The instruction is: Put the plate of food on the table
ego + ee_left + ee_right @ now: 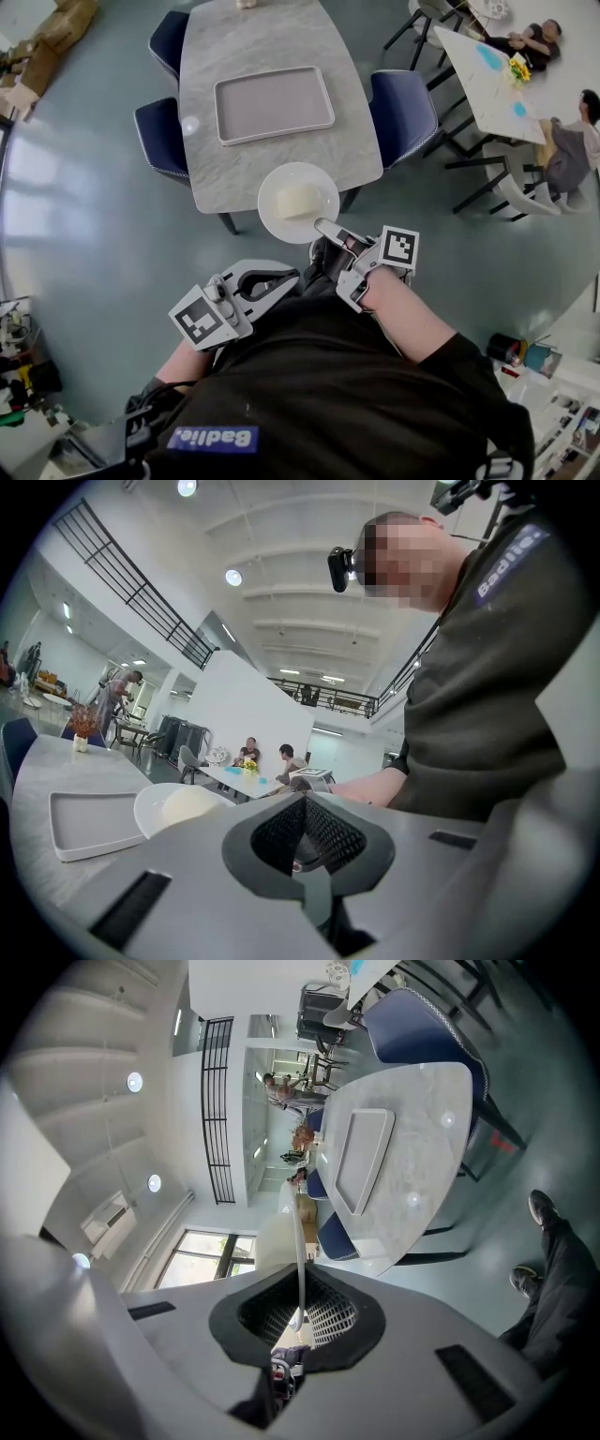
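A white plate (275,221) carrying a pale block of food (298,200) hangs over the near end of the grey marble table (234,173). My right gripper (323,228) is shut on the plate's near rim. In the right gripper view the rim (300,1241) runs edge-on between the pads of that gripper (300,1312). My left gripper (286,277) is held low by my body, shut and holding nothing. In the left gripper view the plate (148,810) and food (192,803) lie beyond the closed left gripper (305,841).
A grey rectangular tray (274,103) lies in the middle of the table. Dark blue chairs stand at the right side (403,112) and the left side (161,139). People sit at a white table (487,84) at the far right.
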A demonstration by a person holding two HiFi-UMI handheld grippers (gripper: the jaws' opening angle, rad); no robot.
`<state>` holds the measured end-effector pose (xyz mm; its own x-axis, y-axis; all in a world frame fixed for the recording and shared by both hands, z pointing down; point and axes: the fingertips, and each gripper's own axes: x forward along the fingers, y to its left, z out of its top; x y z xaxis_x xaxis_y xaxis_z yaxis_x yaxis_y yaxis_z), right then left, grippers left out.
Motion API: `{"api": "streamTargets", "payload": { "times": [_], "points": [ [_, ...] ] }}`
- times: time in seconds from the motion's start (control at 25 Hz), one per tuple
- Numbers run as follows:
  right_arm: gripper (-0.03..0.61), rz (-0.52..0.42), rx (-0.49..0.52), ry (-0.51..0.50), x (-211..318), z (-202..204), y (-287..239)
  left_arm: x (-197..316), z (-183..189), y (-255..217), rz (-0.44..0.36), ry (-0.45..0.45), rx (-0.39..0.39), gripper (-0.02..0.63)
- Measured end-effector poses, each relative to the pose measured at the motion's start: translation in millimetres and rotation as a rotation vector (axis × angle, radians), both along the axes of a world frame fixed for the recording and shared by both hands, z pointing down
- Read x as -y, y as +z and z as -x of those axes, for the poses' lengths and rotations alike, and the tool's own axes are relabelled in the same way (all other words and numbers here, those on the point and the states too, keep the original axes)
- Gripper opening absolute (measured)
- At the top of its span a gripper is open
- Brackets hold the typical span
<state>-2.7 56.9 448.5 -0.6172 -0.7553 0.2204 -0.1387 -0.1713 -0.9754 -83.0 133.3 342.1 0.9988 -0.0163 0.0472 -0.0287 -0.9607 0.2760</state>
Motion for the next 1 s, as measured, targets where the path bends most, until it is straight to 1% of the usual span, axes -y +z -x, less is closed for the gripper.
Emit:
{"api": "streamTargets", "payload": {
  "times": [0.16,0.44,0.72,1.0],
  "points": [
    [0.018,0.006,0.003,-0.020,30.9,-17.3,4.9,27.8,-16.0,-2.8,-0.011,-0.030,0.015,0.006],
    [0.018,0.002,0.006,-0.060,39.2,-18.0,6.5,27.4,-16.0,-5.0,-0.006,-0.104,0.038,0.006],
    [0.018,0.013,0.009,-0.094,76.0,-55.4,16.5,62.5,-57.0,-1.6,0.000,-0.142,0.047,0.006],
    [0.018,0.012,0.015,-0.132,100.6,-75.4,18.3,85.0,-83.5,-1.5,-0.002,-0.175,0.056,0.006]
  ]
}}
